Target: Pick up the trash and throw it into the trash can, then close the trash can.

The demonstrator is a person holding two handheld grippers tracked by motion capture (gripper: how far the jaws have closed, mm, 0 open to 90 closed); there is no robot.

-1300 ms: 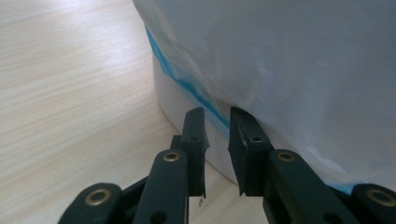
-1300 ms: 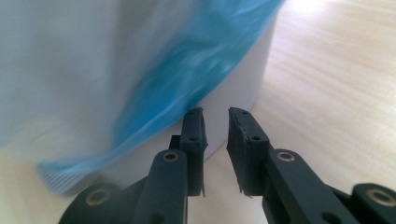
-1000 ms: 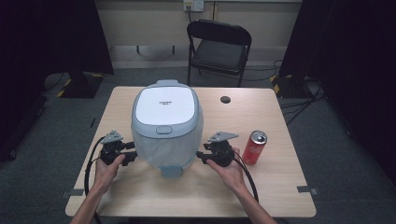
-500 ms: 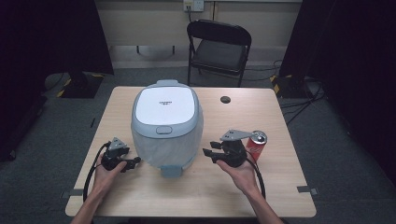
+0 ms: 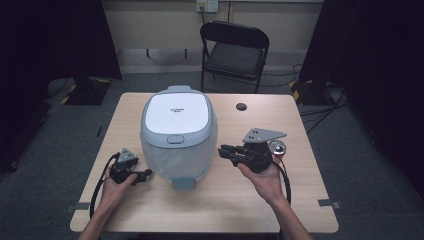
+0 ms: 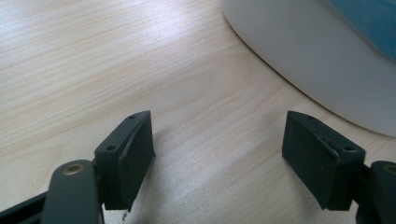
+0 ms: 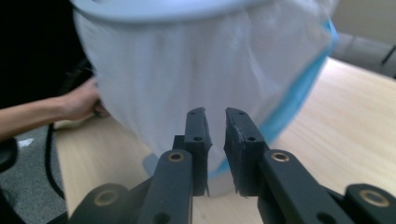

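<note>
A large white and pale blue rice cooker (image 5: 177,132) stands in the middle of the light wooden worktop (image 5: 215,200), with its lid closed. The person's left hand (image 5: 114,186) holds the left tool (image 5: 145,175) low over the worktop, just beside the left side of the cooker and not touching it. Its jaws have just been opening and now stand wide apart, with only bare wood between them. The right hand (image 5: 265,180) holds the right tool (image 5: 224,151) raised above the worktop, pointing at the right side of the cooker. Its jaws have just been closing; a narrow gap is left and nothing is gripped in it. Just behind the right tool stands a red drink can (image 5: 276,148). A small dark round thing (image 5: 242,106) lies near the far edge, and a black folding chair (image 5: 234,52) stands behind the worktop.
</note>
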